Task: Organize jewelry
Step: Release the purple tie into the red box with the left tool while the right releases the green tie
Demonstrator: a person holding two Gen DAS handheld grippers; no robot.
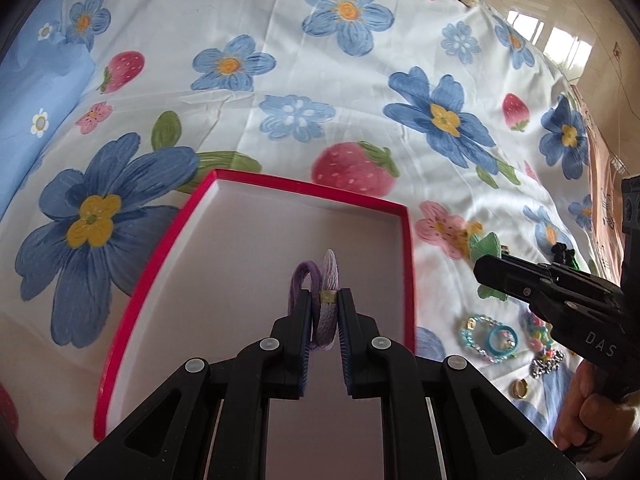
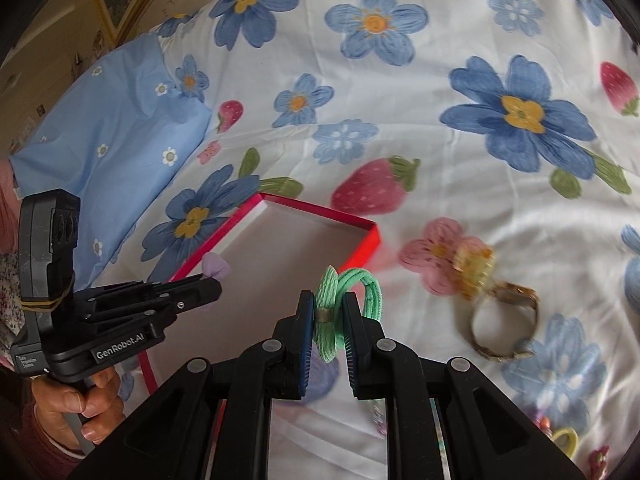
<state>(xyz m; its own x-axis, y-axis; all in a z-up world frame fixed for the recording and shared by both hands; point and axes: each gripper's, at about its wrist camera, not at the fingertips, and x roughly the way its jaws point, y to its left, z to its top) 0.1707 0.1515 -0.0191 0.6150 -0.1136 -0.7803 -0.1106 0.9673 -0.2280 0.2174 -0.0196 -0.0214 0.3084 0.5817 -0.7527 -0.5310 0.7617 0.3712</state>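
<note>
Fingers of the left gripper pinch a purple hair tie, which stands upright over the white floor of the red-rimmed box at lower centre of the left wrist view. Those of the right gripper are clamped on a green hair tie, which in its own view sits just right of the box's near corner, not yet above it. Left is nearer the drop; right must travel frame-left. Loose bracelets lie beside the box.

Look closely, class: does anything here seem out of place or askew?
Nothing is damaged. The red box is empty, while bracelets lie scattered on the bedsheet; purple hair tie and green hair tie are in grippers.
</note>
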